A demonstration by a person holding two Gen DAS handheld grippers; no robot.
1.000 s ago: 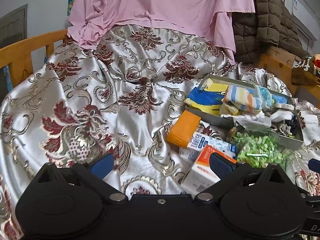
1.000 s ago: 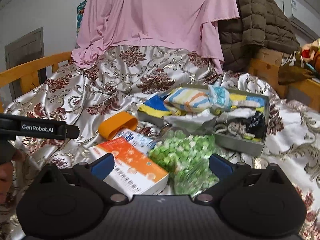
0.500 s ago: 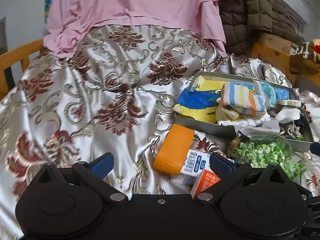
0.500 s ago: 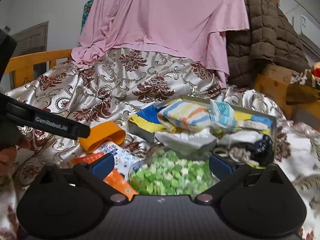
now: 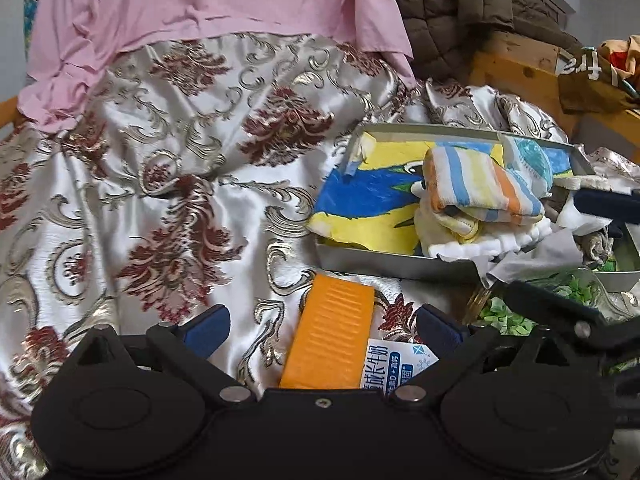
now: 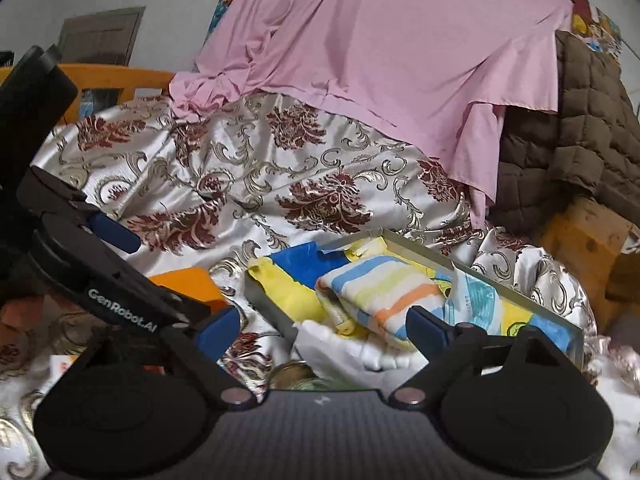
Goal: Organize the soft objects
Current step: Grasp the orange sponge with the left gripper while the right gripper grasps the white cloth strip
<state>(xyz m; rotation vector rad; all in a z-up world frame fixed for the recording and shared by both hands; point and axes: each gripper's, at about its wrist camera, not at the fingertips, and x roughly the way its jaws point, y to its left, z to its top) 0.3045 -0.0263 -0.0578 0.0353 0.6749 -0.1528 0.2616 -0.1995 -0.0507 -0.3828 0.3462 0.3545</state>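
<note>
One grey tray [image 5: 400, 268]. In it: one blue-and-yellow cloth [image 5: 368, 208], one striped folded cloth [image 5: 480, 184], one pale blue printed cloth [image 5: 530, 160], one white cloth [image 5: 488, 242]; further items at the tray's far end too hidden to count. On the bedcover: one orange block [image 5: 332, 340], one milk carton [image 5: 394, 368], one bag of green pieces [image 5: 560, 300]. Draped behind: one pink sheet [image 6: 380, 52], one brown quilted jacket [image 6: 580, 128]. One patterned satin bedcover [image 5: 180, 168]. Two grippers: left gripper [image 5: 324, 326], right gripper [image 6: 324, 330].
</note>
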